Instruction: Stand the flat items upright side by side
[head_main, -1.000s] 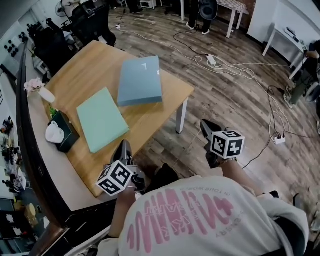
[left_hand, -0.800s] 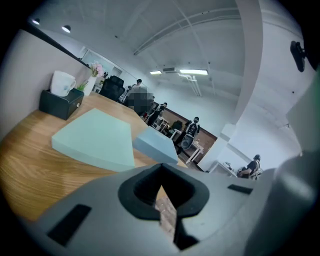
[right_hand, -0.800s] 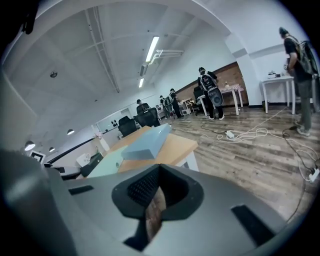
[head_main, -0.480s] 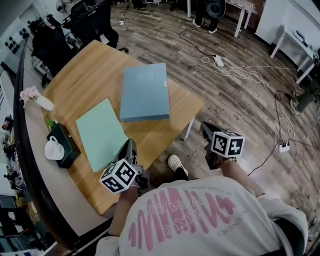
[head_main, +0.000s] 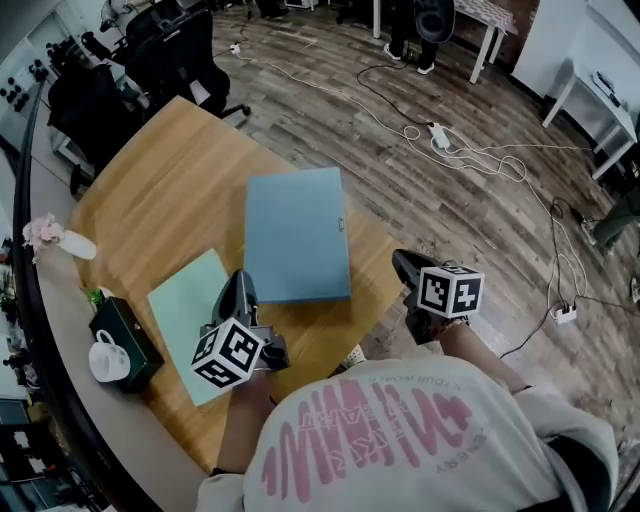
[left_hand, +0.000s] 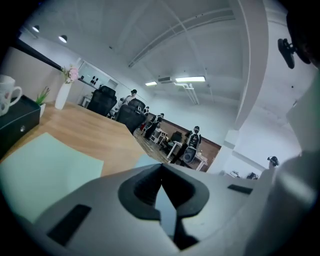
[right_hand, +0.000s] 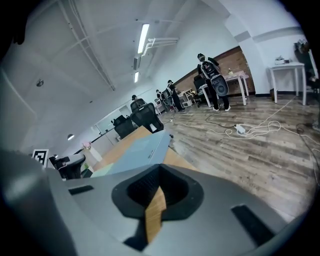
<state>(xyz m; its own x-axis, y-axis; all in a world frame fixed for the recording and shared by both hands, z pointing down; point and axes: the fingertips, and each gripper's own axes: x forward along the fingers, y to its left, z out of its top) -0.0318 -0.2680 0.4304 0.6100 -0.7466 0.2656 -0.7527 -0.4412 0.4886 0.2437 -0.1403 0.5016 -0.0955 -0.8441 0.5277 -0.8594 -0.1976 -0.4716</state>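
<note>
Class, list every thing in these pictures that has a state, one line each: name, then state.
Blue flat item: lying flat on the table.
Green flat item: lying flat, not yet stood up.
Left gripper: jaws shut, empty.
Right gripper: jaws shut, empty.
Mug: upright on the dark box.
Vase: upright.

Wood-grain table (head_main: 180, 180); matt blue folder (head_main: 296, 235); plank floor (head_main: 450, 200).

An office: swivel chairs (head_main: 175, 62), white desks (head_main: 583, 76), floor cables (head_main: 480, 152) (power strips (head_main: 438, 130) too).
</note>
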